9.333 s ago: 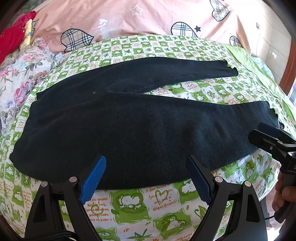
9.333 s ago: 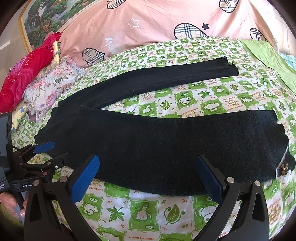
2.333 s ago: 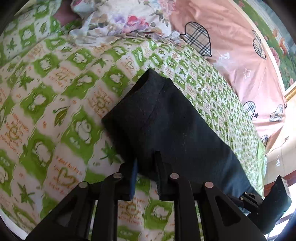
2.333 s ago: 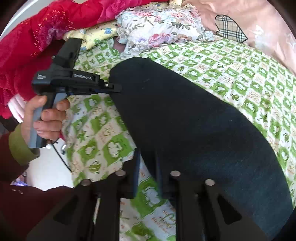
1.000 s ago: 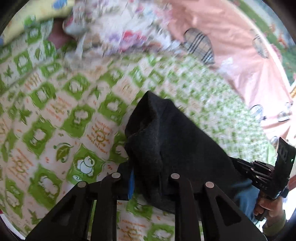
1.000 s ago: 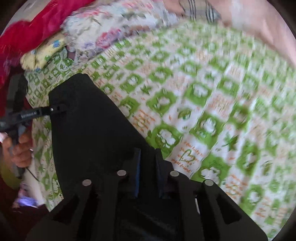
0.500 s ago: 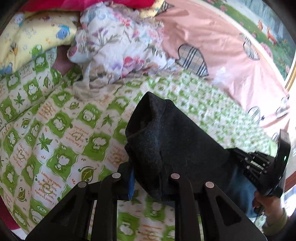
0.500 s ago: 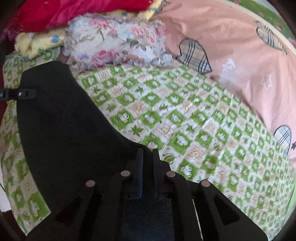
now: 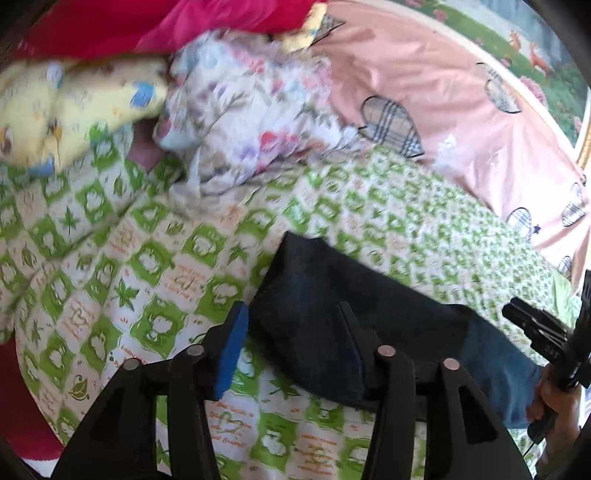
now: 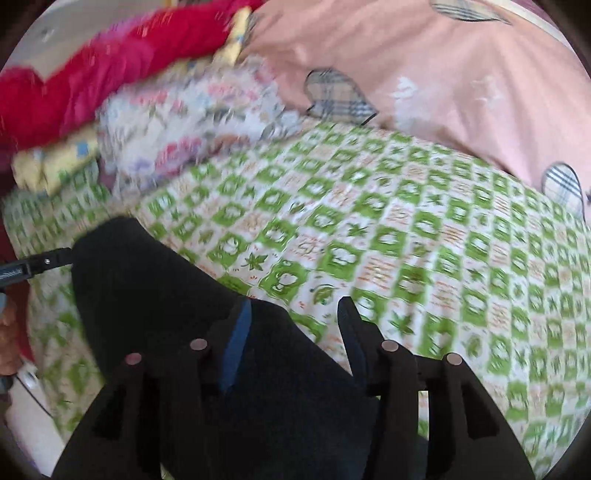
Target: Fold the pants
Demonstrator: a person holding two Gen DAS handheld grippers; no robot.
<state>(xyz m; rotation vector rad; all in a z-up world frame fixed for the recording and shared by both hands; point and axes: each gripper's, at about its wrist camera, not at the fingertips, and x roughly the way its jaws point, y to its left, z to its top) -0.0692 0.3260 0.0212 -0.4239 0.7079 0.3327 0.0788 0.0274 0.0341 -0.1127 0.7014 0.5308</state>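
The black pants [image 9: 354,317] lie folded in a thick bundle on the green checked bedspread [image 9: 155,258]. My left gripper [image 9: 293,332] is open, its blue-padded fingers straddling the bundle's near corner. In the right wrist view the pants [image 10: 155,291] lie at lower left, under my right gripper [image 10: 293,325], which is open with its fingers apart over the bundle's edge. The other gripper shows at the right edge of the left wrist view [image 9: 543,332] and at the left edge of the right wrist view [image 10: 33,266].
A floral pillow [image 9: 251,110], a yellow cloth [image 9: 66,110] and a red blanket [image 9: 166,26] are piled at the head of the bed. A pink duvet with plaid hearts [image 9: 461,122] lies behind. The bedspread stretches right in the right wrist view [image 10: 443,258].
Both grippers were shut on the pants half a second ago and have now opened. The bundle has dropped onto the bedspread. Both views are blurred by motion.
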